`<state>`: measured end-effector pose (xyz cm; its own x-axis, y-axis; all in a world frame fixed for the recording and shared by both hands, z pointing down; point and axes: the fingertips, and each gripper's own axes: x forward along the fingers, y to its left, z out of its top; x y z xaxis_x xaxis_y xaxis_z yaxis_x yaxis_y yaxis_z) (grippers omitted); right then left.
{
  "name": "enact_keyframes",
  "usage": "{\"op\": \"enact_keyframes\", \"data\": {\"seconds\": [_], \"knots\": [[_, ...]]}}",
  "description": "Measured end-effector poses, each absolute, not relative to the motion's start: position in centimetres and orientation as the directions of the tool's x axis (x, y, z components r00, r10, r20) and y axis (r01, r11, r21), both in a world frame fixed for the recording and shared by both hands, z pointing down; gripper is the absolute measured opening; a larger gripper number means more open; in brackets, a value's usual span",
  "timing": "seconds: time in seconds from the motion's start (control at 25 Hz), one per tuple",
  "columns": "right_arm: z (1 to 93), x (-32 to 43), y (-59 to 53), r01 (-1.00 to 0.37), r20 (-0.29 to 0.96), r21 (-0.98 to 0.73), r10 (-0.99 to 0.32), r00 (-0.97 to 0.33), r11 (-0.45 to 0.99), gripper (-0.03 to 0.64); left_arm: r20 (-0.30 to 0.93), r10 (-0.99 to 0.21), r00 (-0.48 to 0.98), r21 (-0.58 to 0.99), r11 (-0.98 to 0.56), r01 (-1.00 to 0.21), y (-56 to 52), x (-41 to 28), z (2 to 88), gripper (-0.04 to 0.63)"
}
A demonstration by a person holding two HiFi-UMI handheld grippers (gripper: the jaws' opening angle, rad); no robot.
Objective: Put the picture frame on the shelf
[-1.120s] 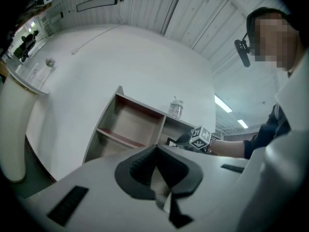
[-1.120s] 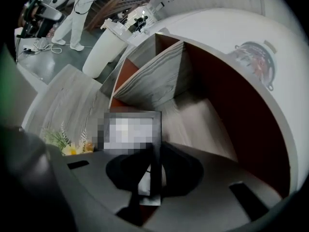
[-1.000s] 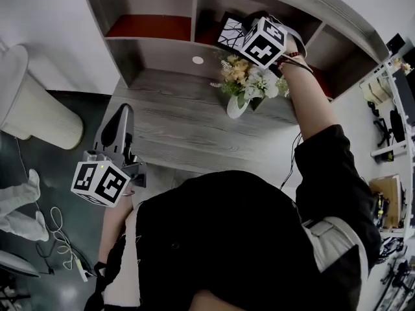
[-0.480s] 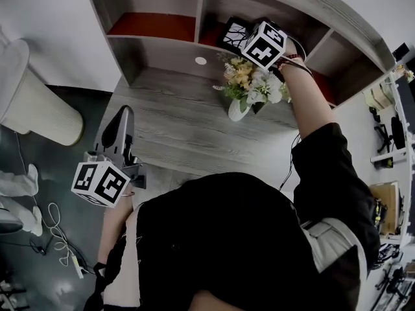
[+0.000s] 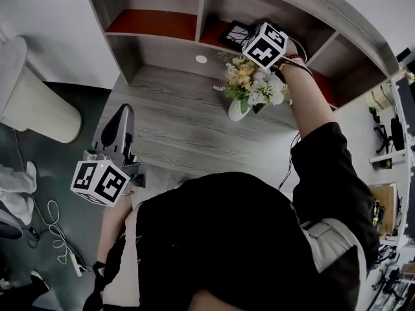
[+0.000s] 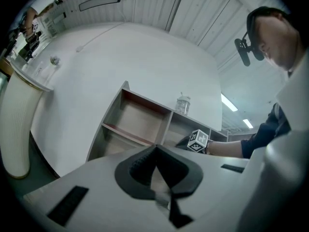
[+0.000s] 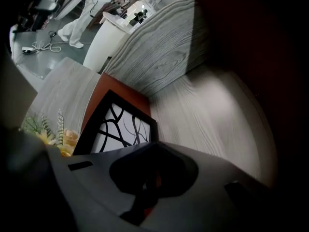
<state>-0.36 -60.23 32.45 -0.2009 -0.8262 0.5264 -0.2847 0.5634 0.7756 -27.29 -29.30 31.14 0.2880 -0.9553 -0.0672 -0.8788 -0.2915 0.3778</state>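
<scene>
Pinching branch-patterned picture frame (image 7: 118, 129): right gripper (image 7: 153, 146).

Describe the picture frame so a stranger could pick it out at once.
Find the grey wooden shelf unit at the back of the desk; its compartments have red floors. In the middle compartment, behind the flower vase, is the picture frame. It is the only black-edged square there, with black branches on white.
</scene>
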Motion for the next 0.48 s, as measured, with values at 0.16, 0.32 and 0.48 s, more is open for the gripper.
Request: {"op": "enact_keyframes", "data": {"seconds": [0.16, 0.32, 0.48], "knots": [[32.1, -0.3, -60.5, -0.299, 0.52, 0.774, -0.83, -0.204, 0.558, 0.005, -0.062, -0.954, 0.294, 0.379, -0.295, -0.877, -29.5, -27.1, 31.3, 0.009], [31.5, -0.8, -60.3, -0.332, 0.507, 0.76, -0.829, -0.235, 0.559, 0.005, -0.07, -0.954, 0.291, 0.38, -0.295, -0.877, -29.7, -27.2, 31.3, 0.009], [29.3, -1.9, -58.6, -0.454, 0.473, 0.684, -0.821, -0.319, 0.571, 0.006, -0.074, -0.951, 0.302, 0.376, -0.307, -0.875, -29.9, -26.8, 31.1, 0.009]]}}
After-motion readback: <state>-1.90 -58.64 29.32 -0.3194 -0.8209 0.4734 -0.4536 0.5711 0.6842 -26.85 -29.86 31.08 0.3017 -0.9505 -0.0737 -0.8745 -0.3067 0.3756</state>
